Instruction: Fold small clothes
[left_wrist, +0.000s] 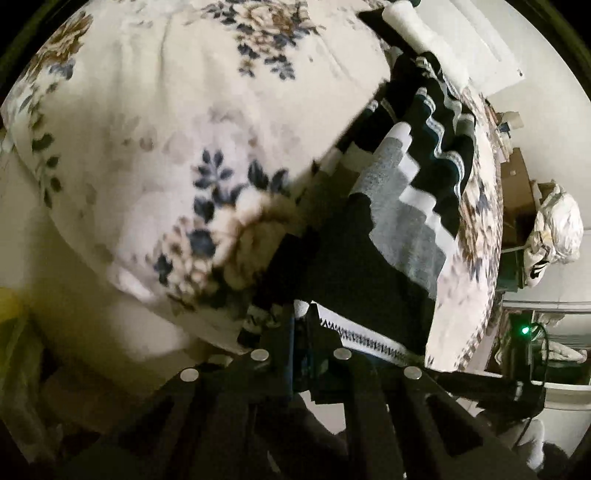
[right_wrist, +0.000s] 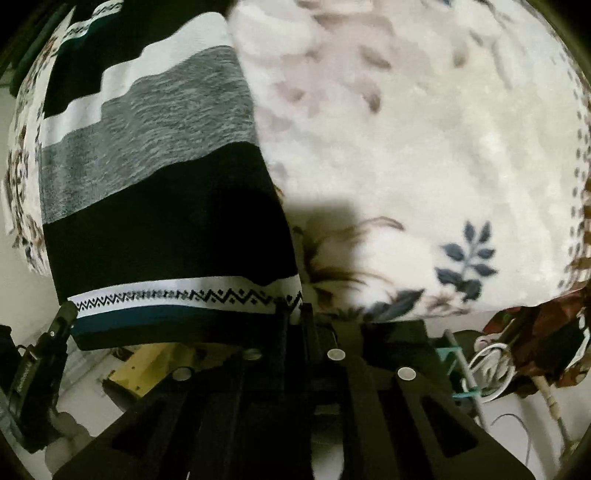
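Knit garment (right_wrist: 147, 177) w/ bold bands: black, heathered grey, white stepped stripe, then a white hem band w/ black zigzag pattern and a teal edge below it. It lies spread on a fluffy fleece blanket (right_wrist: 424, 147), cream w/ blue-leaf and brown floral print, soft pile, blurred in places. Hem end hangs just past the blanket's near edge. Right hand-held gripper (right_wrist: 293, 314) has its black fingers pinched narrow on the hem's right corner, fabric clamped between them at the zigzag band. Left hand-held gripper (left_wrist: 301, 314) likewise closed tight on the hem; zigzag trim (left_wrist: 365, 334) runs off to the right from its fingertips, black cloth bunching up above. In the left wrist view the garment (left_wrist: 399, 206) stretches away in a long diagonal strip across the blanket (left_wrist: 166, 129), stripes repeating toward the far end, where folds look wavy and a white rounded piece (left_wrist: 417, 33) lies beside it, can't tell what. The left tool also shows at the left edge of the right view as a dark body (right_wrist: 40, 373) just under the hem's other corner. Past the blanket edge: a crumpled white plastic bag (left_wrist: 554, 232), contents not visible, brown cardboard boxes (left_wrist: 517, 184), a green LED (left_wrist: 524, 329) w/ black cable. Right view low right: coiled white cable (right_wrist: 491, 369), teal plastic bit (right_wrist: 454, 365), reddish-brown patterned cloth (right_wrist: 535, 332).
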